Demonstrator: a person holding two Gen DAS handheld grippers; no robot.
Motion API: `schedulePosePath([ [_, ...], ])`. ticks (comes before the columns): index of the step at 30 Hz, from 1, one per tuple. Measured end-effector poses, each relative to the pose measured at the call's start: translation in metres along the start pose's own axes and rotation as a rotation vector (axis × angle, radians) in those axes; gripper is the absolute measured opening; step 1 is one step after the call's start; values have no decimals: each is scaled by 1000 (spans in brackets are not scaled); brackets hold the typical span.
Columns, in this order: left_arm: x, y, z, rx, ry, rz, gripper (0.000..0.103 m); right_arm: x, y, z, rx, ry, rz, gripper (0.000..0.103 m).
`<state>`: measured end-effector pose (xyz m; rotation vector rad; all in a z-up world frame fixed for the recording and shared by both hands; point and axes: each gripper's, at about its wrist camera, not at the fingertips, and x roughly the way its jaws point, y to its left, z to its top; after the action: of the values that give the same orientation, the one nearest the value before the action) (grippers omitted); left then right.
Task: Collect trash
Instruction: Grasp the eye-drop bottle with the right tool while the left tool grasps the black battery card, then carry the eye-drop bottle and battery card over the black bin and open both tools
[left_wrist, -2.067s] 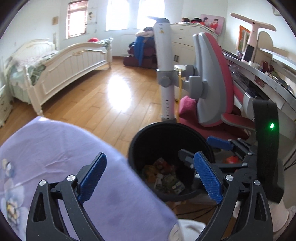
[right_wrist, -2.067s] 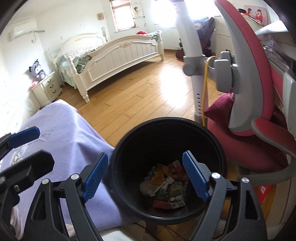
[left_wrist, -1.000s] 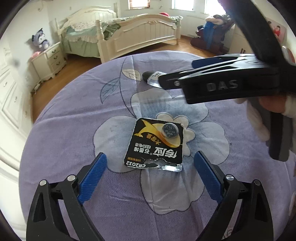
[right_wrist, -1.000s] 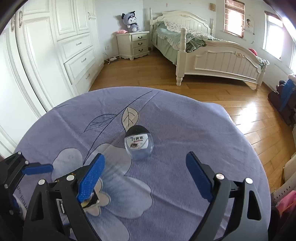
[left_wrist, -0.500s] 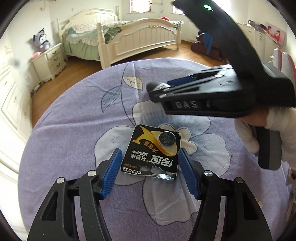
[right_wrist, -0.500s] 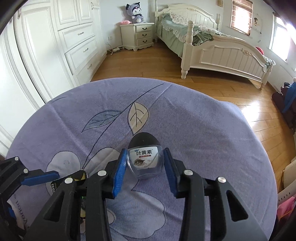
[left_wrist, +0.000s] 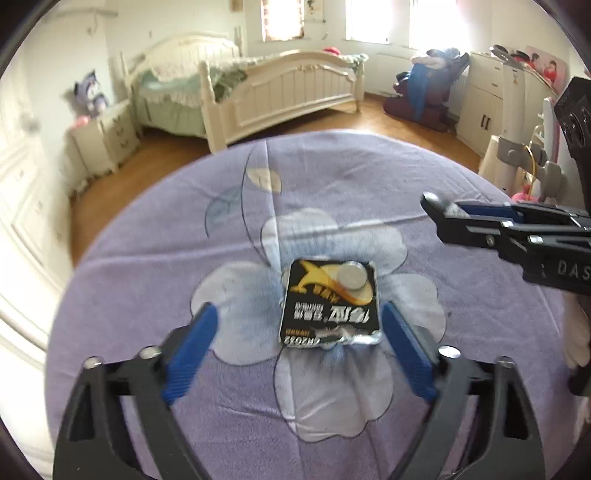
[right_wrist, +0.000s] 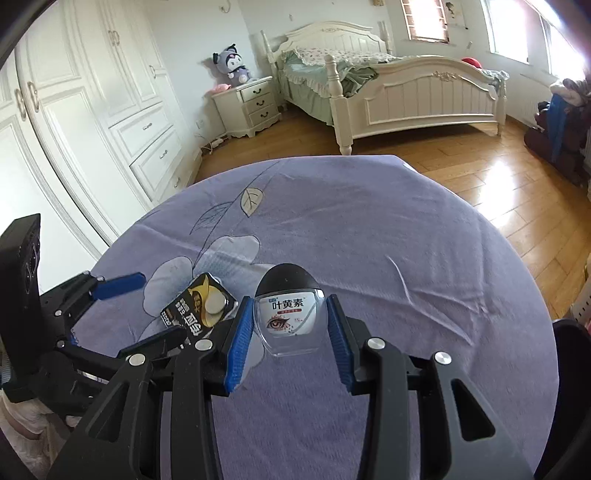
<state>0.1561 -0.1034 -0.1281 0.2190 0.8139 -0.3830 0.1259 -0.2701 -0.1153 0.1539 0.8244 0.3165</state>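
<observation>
A round counter (left_wrist: 155, 236) draped in a lilac cloth printed with pale flowers is seen in both wrist views. In the left wrist view, a black and gold torn battery blister card (left_wrist: 330, 301), bearing a silver coin cell, lies flat on the cloth near the centre of the counter. The left claw (left_wrist: 299, 347) is released: its jaws have just been opening, and its blue-padded fingers (left_wrist: 190, 349) stand wide to either side of the card's near edge, the one at 3 o'clock just beside the card; contact cannot be confirmed. The same card is seen in the right wrist view at 9 o'clock of the right claw (right_wrist: 290, 332).

The right claw is clenched on a small clear eye-drop bottle with a black cap and white label (right_wrist: 288, 312); the blue pads press on both its sides. The bottle is held with its cap pointing away from the camera, above the cloth.
</observation>
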Motion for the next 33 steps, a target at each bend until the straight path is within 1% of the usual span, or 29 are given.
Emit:
schedulePosePath([
  [2,6,-7,4,21,29,-16,91,-6,-2,-7,11,-1,-2,39],
  [4,17,-10,4,13,86,-26,70,-8,-5,-8,19,-3,3,39],
  [5,17,-7,6,-13,78,-47,66,-10,-5,-10,20,-5,4,39],
  [6,19,-5,8,-14,77,-34,61,-10,-4,-10,18,-7,2,39],
  [11,20,-2,7,1,72,-51,60,-8,-8,-8,27,-9,18,39],
  [16,6,0,7,-32,40,-92,60,-12,-10,-10,41,-31,32,39],
  [18,-5,-7,13,-27,15,-101,60,-18,-14,-10,51,-49,28,39],
  [21,-27,-30,29,-1,-43,-132,60,-31,-26,-8,71,-88,6,39],
  [23,-39,-47,39,24,-81,-160,60,-44,-35,-8,85,-120,-24,39],
  [26,-54,-79,54,60,-125,-217,60,-70,-54,-8,99,-174,-105,39],
  [29,-61,-113,68,101,-156,-277,60,-97,-78,-12,115,-223,-202,39],
  [33,-61,-155,83,144,-178,-354,60,-127,-110,-20,149,-259,-301,39],
])
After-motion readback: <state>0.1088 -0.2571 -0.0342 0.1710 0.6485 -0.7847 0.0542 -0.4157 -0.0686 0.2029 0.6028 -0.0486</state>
